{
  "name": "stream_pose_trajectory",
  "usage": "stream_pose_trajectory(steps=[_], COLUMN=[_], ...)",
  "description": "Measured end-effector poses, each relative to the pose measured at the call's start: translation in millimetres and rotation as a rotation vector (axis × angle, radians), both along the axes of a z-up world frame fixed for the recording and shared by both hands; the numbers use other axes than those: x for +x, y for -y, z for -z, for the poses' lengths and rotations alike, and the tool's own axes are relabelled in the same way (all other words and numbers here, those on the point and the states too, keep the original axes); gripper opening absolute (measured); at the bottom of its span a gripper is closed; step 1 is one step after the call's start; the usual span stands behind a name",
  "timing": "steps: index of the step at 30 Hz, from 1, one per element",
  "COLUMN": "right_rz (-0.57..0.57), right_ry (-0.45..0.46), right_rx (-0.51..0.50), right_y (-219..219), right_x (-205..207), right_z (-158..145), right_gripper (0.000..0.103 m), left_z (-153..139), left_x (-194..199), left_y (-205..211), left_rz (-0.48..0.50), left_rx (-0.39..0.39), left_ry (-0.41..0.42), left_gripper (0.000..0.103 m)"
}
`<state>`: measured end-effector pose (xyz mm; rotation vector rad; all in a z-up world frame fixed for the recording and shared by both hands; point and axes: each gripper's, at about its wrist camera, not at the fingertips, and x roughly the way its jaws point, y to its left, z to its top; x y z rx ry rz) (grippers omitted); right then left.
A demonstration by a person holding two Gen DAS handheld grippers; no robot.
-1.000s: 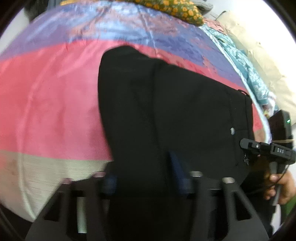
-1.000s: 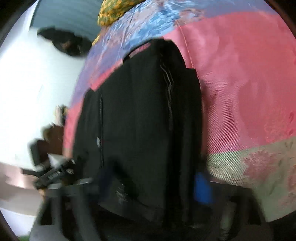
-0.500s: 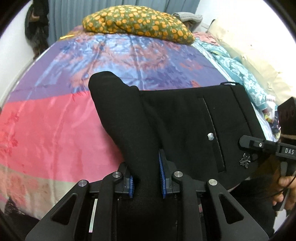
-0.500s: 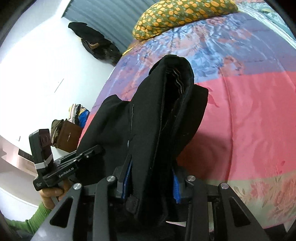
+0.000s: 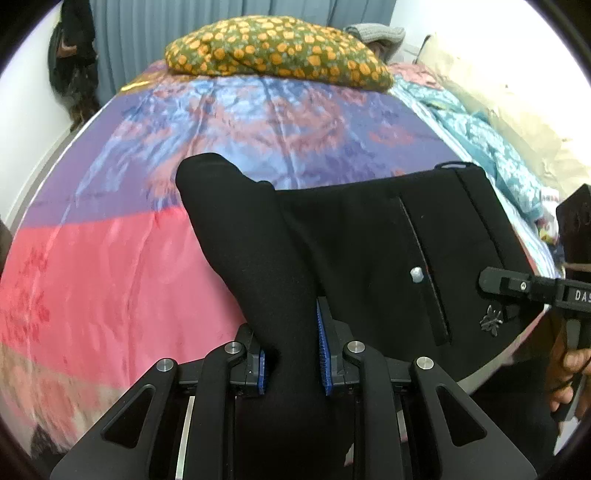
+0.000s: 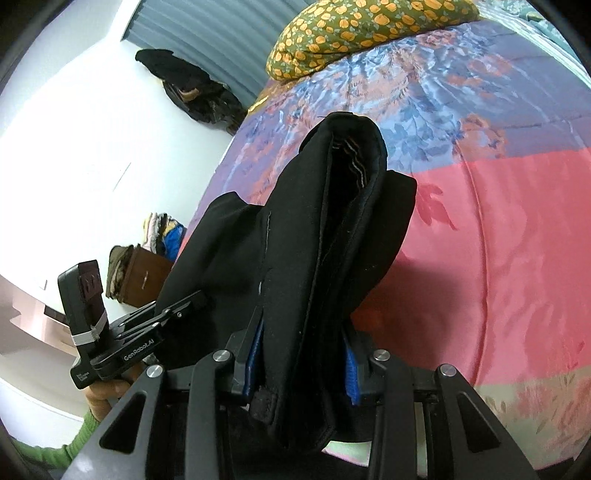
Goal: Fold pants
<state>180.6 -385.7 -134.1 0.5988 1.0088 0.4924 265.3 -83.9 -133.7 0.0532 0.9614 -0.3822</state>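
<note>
Over a pink-purple bedspread (image 5: 110,266), left gripper (image 5: 291,354) and right gripper (image 6: 301,360) each clamp black pants (image 5: 369,240).

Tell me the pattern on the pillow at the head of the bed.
Olive green with orange flowers; the pillow shows best in the left wrist view.

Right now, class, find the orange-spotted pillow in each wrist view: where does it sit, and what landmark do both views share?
Left wrist: the orange-spotted pillow lies top centre, at the far end of the bedspread.
Right wrist: the pillow sits top right of centre, again at the bed's far end.
Shared landmark: the black pants clamped in both grippers, below the pillow in each picture.
</note>
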Motion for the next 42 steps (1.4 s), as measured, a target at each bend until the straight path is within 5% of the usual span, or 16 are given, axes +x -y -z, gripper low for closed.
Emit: stream_pose_trajectory(steps=[10, 14, 16, 18, 21, 25, 32, 39, 42], right_rz=[0.018, 0.065, 0.111, 0.184, 0.287, 0.379, 0.433, 0.286, 0.275], right_ry=[0.115, 0.049, -0.071, -0.226, -0.247, -0.143, -0.013, 0.069, 0.117], right_rx=[-0.025, -0.071, -0.107, -0.196, -0.120, -0.255, -0.501, -0.582, -0.603], right_y=[8, 24, 32, 43, 61, 61, 9, -59, -73], right_x=[114, 162, 178, 181, 163, 130, 34, -92, -135], right_z=[-42, -2, 39, 80, 85, 22, -72, -90, -102], right_gripper=[0.037, 0.039, 0.042, 0.047, 0.071, 0.103, 0.103, 0.103, 0.103], left_z=[-37, 15, 69, 98, 81, 38, -23, -39, -49], left_x=[107, 153, 173, 174, 148, 100, 2, -95, -122], left_y=[20, 28, 26, 17, -5, -16, -10, -27, -21], left_rz=[-0.029, -0.040, -0.074, -0.114, -0.176, -0.198, -0.223, -0.284, -0.220], left_rx=[-0.020, 0.015, 0.068, 0.134, 0.102, 0.135, 0.242, 0.146, 0.167], left_ry=[0.146, 0.048, -0.077, -0.110, -0.018, 0.109, 0.235, 0.106, 0.077], left_gripper=[0.020, 0.027, 0.035, 0.054, 0.066, 0.080, 0.101, 0.101, 0.101])
